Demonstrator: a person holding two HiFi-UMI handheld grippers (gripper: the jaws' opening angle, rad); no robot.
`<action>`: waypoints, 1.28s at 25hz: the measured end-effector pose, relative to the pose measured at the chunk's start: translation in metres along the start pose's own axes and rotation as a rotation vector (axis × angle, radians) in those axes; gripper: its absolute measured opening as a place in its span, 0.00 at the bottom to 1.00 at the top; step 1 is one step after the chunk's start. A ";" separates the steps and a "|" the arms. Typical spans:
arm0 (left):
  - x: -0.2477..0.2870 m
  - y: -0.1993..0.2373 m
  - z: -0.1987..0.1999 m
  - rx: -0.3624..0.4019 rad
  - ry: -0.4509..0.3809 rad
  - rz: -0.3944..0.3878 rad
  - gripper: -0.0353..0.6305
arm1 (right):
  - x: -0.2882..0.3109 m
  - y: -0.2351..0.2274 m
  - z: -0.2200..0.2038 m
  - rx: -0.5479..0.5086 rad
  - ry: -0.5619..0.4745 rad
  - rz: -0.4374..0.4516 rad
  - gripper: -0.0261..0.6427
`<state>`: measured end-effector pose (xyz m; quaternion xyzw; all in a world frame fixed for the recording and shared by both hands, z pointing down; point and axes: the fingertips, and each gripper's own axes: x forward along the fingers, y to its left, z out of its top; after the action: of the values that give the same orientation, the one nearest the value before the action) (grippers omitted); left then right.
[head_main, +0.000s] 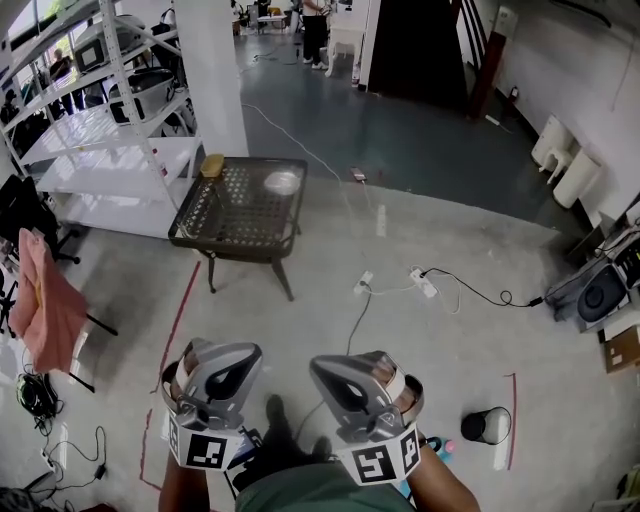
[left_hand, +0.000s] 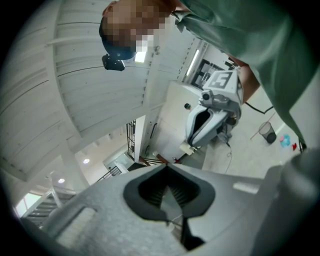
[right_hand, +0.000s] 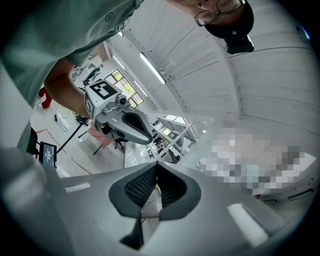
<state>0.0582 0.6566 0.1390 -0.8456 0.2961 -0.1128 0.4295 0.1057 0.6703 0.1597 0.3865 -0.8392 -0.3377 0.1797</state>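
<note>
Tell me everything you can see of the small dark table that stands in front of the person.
The dark table is small and square. It looks like metal, with a perforated top, a raised rim and thin splayed legs. It stands upright on the grey floor, beside a white pillar and white shelves. A shallow silvery dish lies on its far right part, and a tan block sits at its far left corner.

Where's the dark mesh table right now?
In the head view the dark mesh table sits upper left of centre, just right of the white shelving rack, with a pale dish near its far right corner.
</note>
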 end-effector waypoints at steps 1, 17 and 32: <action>0.002 0.004 -0.005 0.001 0.001 0.000 0.06 | 0.006 -0.002 -0.002 0.001 0.002 -0.001 0.05; 0.001 0.102 -0.131 -0.006 -0.044 -0.027 0.06 | 0.162 -0.019 -0.002 0.013 0.043 -0.049 0.05; 0.002 0.167 -0.218 -0.049 -0.107 -0.031 0.06 | 0.266 -0.028 0.001 -0.012 0.110 -0.067 0.05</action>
<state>-0.1048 0.4359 0.1384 -0.8653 0.2623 -0.0668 0.4220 -0.0495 0.4530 0.1500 0.4313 -0.8126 -0.3270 0.2164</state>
